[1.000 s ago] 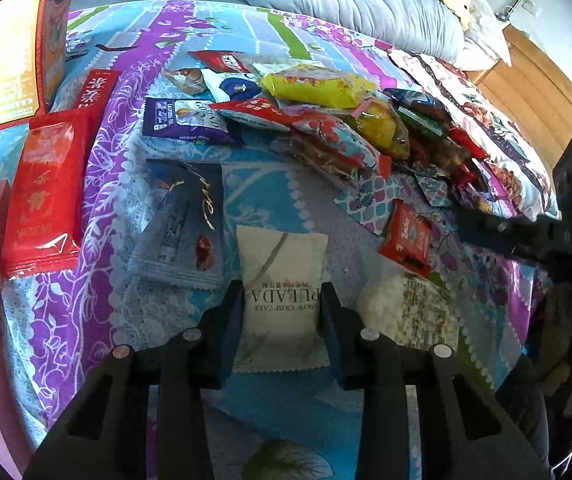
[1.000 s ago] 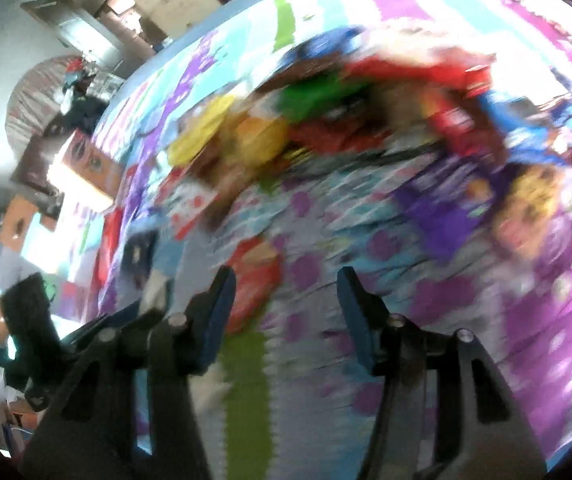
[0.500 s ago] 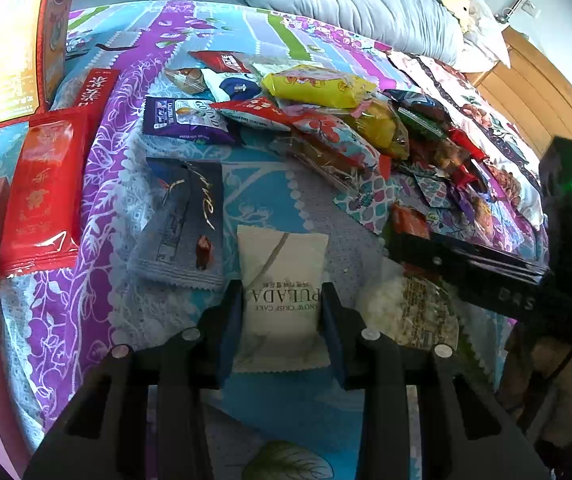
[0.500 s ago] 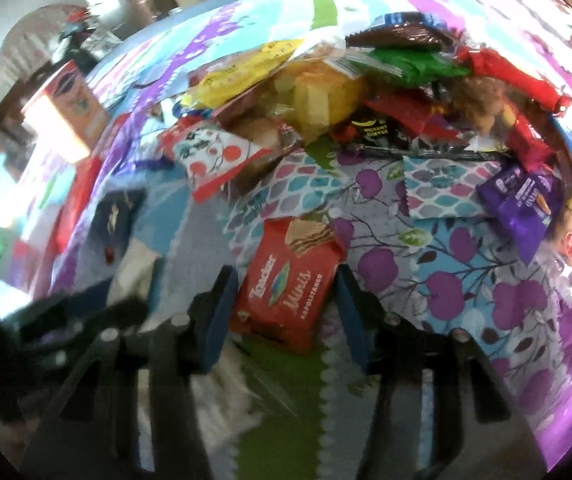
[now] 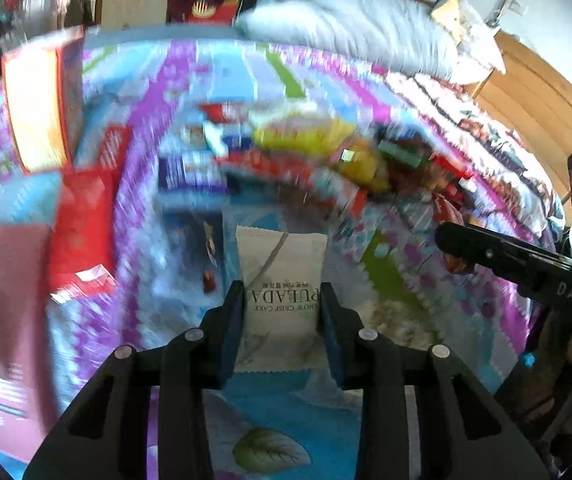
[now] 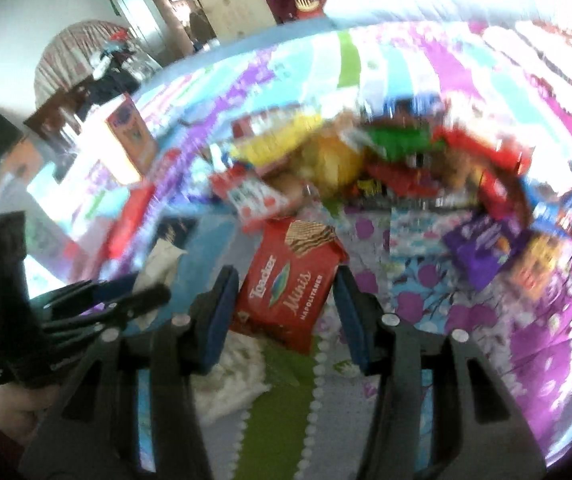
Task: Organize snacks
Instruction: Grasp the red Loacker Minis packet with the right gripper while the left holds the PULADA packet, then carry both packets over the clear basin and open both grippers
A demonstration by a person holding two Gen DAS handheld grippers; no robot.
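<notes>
My left gripper (image 5: 281, 299) is shut on a white "snow crisp cake" packet (image 5: 282, 280) and holds it over the bedspread. My right gripper (image 6: 287, 284) is shut on a red Loacker Minis wafer pack (image 6: 291, 280), held tilted above the bed. The right gripper also shows at the right of the left wrist view (image 5: 497, 254). The left gripper shows at the left of the right wrist view (image 6: 126, 300). A blurred heap of mixed snack packets (image 5: 305, 148) lies further back on the bed.
A purple, blue and green patterned bedspread (image 6: 465, 80) covers the bed. A red box (image 5: 38, 108) stands at the back left, with red flat packs (image 5: 82, 216) in front of it. A grey pillow (image 5: 349, 28) and wooden headboard (image 5: 537, 92) lie at the back right.
Both packets have left the bedspread: the left gripper lifted the white packet, the right closed on the red Loacker pack and raised it. Both views are now motion-blurred.
</notes>
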